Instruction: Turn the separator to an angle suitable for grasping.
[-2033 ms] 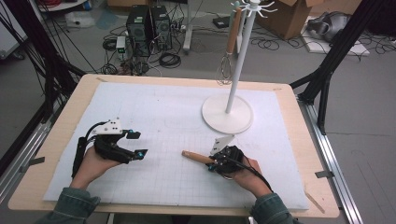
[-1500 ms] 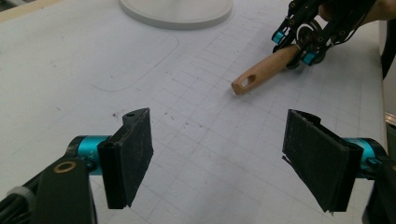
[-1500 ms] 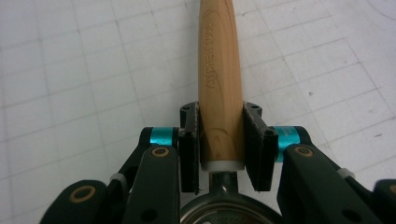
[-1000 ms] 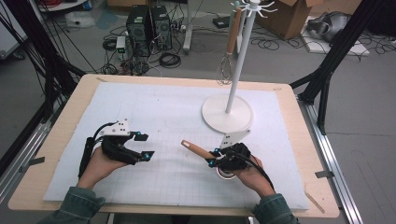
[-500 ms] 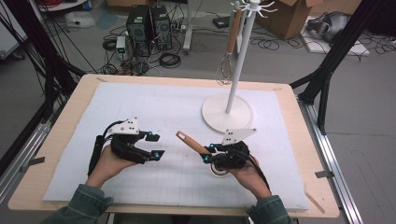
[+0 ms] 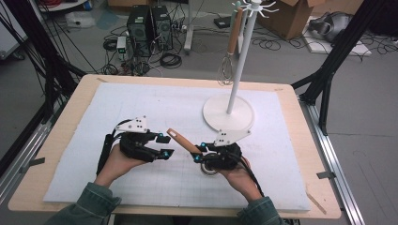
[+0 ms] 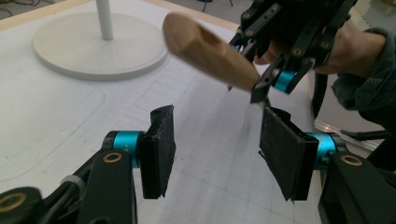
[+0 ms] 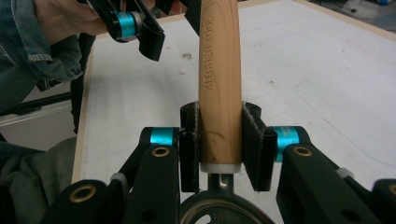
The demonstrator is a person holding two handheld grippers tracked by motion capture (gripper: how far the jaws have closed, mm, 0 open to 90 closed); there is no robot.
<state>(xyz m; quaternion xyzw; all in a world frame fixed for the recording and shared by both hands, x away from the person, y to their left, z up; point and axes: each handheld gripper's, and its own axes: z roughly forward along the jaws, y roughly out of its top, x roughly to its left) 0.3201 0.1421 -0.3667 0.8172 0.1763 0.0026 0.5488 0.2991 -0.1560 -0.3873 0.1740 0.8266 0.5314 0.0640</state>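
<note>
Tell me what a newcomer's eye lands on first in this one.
Probably the wooden-handled kitchen tool, clamped in the right gripper near the table's front. The open left gripper faces it close by, and a white stand rises behind, with a whisk hanging from it.

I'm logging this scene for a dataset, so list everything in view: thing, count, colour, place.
Tool: 1, wooden handle with a metal head, clamped in the right gripper, handle pointing toward the left gripper.
Stand: 1, white, round base on the mat's far right, pole upright.
Whisk: 1, wooden handle and wire head, hanging from the stand's top.
Mat: 1, white with a faint grid, covering the table.
Table: 1, light wood, under the mat.
Computer towers: 2, black, on the floor beyond the table, among cables.
Cardboard box: 1, brown, floor far right.
Left gripper: 1, black with teal, open, near the handle's tip.
Right gripper: 1, black with teal, shut on the tool.
</note>
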